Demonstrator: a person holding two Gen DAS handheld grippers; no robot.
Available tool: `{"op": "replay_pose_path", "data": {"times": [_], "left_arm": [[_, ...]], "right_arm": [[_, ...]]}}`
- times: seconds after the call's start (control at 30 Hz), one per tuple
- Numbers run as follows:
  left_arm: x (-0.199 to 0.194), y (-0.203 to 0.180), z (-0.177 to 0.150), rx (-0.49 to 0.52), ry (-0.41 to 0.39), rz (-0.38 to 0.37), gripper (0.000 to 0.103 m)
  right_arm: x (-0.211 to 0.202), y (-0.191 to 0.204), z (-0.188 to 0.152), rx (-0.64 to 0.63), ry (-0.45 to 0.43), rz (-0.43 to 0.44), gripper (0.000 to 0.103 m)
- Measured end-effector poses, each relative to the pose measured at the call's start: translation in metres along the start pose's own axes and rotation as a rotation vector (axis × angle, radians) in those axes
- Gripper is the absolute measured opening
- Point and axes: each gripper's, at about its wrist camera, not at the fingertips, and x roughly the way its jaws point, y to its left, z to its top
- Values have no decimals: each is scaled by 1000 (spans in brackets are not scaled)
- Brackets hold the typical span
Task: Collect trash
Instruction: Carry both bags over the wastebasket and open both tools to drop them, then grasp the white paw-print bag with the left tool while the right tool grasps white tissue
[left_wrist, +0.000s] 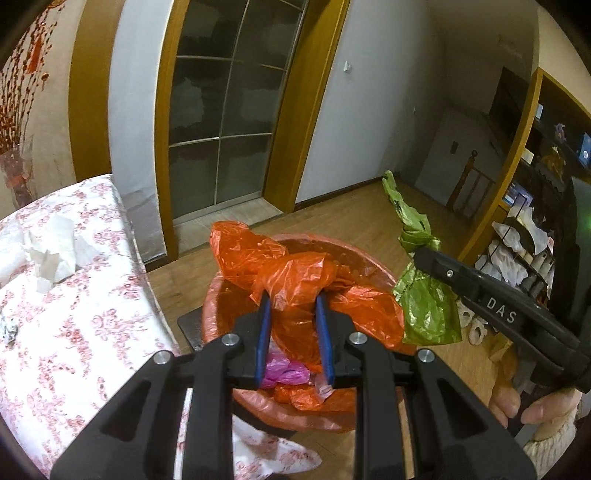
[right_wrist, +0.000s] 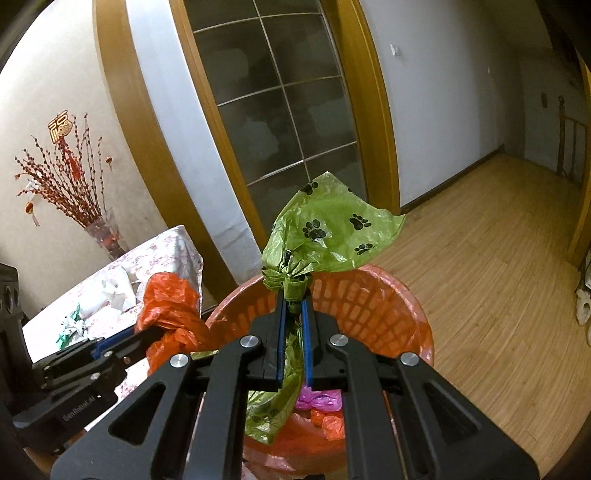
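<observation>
My left gripper (left_wrist: 293, 299) is shut on an orange plastic bag (left_wrist: 295, 273) and holds it over the red waste basket (left_wrist: 218, 299). My right gripper (right_wrist: 294, 301) is shut on a green paw-print plastic bag (right_wrist: 328, 225) above the same basket (right_wrist: 373, 295). The right gripper (left_wrist: 421, 254) with the green bag (left_wrist: 424, 306) also shows at the right of the left wrist view. The orange bag (right_wrist: 166, 299) and the left gripper (right_wrist: 107, 347) show at the left of the right wrist view. A pink bag (right_wrist: 319, 398) and orange scraps lie inside the basket.
A table with a floral cloth (left_wrist: 74, 314) stands left of the basket, with crumpled white tissues (left_wrist: 55, 247) and scraps (right_wrist: 70, 325) on it. A glass door (left_wrist: 221, 110) is behind. Wooden floor (right_wrist: 498, 258) extends right. A shelf of clutter (left_wrist: 524, 240) stands far right.
</observation>
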Motion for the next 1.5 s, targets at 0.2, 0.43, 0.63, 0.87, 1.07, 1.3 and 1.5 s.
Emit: {"op": "replay_pose_path", "data": {"times": [0.2, 0.43, 0.63, 0.87, 1.07, 1.3, 1.5], "left_arm": [[17, -1, -2, 4, 33, 7, 27], [34, 13, -12, -16, 84, 36, 36], [31, 19, -15, -20, 85, 45, 42], [15, 38, -16, -29, 57, 88, 53], [-6, 63, -24, -46, 49, 153, 56], [-35, 112, -31, -102, 32, 240, 58], [-63, 162, -42, -176, 17, 329, 60]], "right_arm": [[11, -2, 1, -9, 32, 3, 11], [24, -14, -3, 31, 87, -1, 15], [21, -16, -5, 34, 91, -5, 15], [16, -10, -4, 16, 70, -4, 33], [16, 7, -4, -11, 71, 9, 36], [20, 38, -6, -54, 80, 43, 36], [32, 77, -11, -108, 107, 91, 36]]}}
